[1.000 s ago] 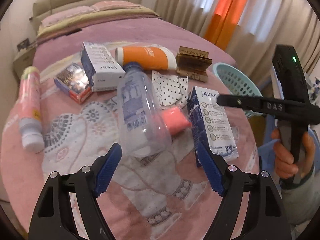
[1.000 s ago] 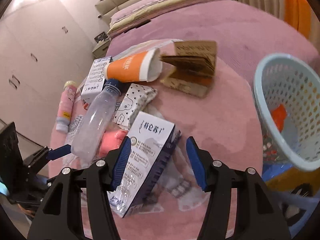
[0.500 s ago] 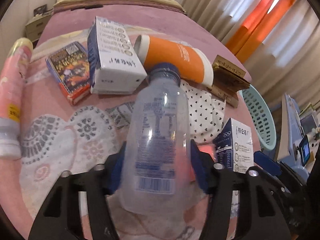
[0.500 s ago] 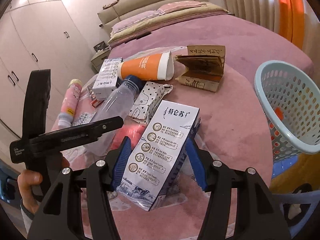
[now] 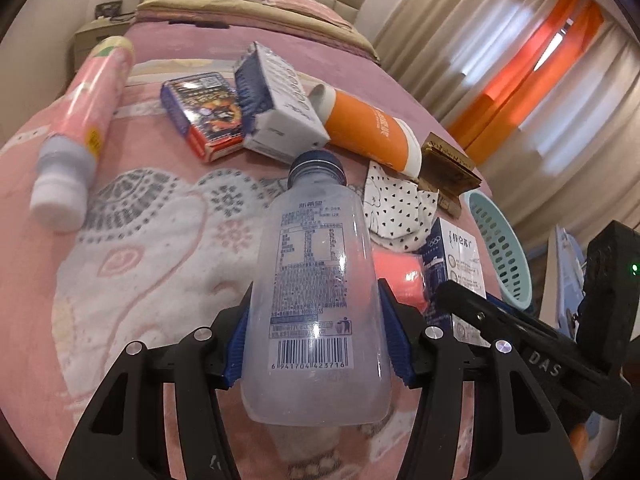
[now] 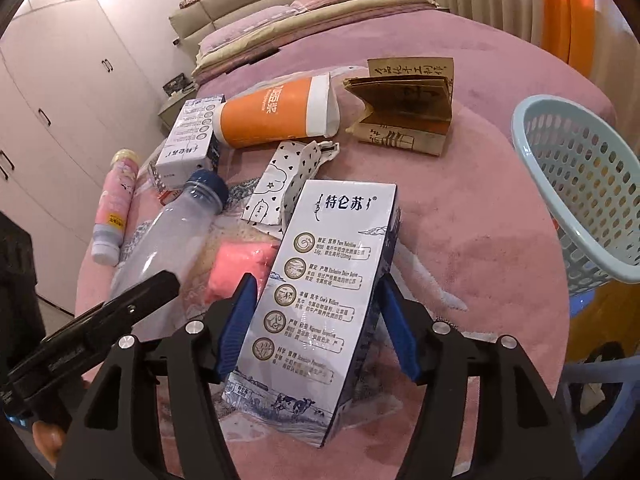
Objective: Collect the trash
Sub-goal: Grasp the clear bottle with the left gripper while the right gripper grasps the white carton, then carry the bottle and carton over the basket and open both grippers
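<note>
Pink bedspread carries the litter, with the pale blue basket off its right edge, near but clear of the pile. Grasping is the step in hand. The left gripper has just been closing and its pads press the clear bottle at both sides. The right gripper has just been opening; its jaws straddle the milk carton, with a gap visible beside the right pad. Next, I judge, that claw must clamp, then both loads swing to the basket. What the basket holds stays hidden.
</note>
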A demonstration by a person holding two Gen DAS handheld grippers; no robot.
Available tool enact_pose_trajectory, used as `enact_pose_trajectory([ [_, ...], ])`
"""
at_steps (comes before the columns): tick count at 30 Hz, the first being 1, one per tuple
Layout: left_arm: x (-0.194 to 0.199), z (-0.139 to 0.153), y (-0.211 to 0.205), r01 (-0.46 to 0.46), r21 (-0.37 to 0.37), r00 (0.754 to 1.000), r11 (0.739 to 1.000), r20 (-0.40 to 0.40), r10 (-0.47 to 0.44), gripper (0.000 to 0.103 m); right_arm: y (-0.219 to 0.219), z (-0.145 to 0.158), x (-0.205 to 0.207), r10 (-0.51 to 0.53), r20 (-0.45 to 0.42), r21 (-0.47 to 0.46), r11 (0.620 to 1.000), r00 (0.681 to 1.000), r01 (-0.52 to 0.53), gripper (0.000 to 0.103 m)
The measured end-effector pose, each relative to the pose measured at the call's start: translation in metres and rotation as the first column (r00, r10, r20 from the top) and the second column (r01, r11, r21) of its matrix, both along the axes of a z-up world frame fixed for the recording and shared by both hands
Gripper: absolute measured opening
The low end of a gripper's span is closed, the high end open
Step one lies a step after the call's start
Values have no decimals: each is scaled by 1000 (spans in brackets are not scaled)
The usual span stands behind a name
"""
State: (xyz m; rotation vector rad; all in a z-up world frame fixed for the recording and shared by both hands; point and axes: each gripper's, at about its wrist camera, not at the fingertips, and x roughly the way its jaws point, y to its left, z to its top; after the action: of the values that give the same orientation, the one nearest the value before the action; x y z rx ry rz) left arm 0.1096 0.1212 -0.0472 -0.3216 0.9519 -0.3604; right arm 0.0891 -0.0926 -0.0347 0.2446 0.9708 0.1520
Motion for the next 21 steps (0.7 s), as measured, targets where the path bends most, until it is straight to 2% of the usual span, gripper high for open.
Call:
enact_pose_trajectory([
  [2,-4,1,4,-10,-13,1000,1000,7,10,54,3,-2,1,13,-11,-12,1000,1000,-13,67],
  [5,-12,3,11,-25,-29,1000,999,18,26,54,7,-3,0,12,2,-44,999,1000,-12,68],
  [7,-18,4,12,-30,-27,999,999,24,31,54,5,-1,-3,21,17,-58,998,1000,-20,60],
  [10,-22,8,10,-29,-15,999,999,41,29,54,-4,5,-12,10,59,-108,994,998,-4,55],
  [17,-27,31,-18,14,-53,993,999,117,-7,53,-56,25,-22,-45,122,-44,998,992,51,53],
  [21,-27,56,-45,56,-57,981,997,188,-44,53,-88,40,-23,-95,165,-5,995,982,97,53],
])
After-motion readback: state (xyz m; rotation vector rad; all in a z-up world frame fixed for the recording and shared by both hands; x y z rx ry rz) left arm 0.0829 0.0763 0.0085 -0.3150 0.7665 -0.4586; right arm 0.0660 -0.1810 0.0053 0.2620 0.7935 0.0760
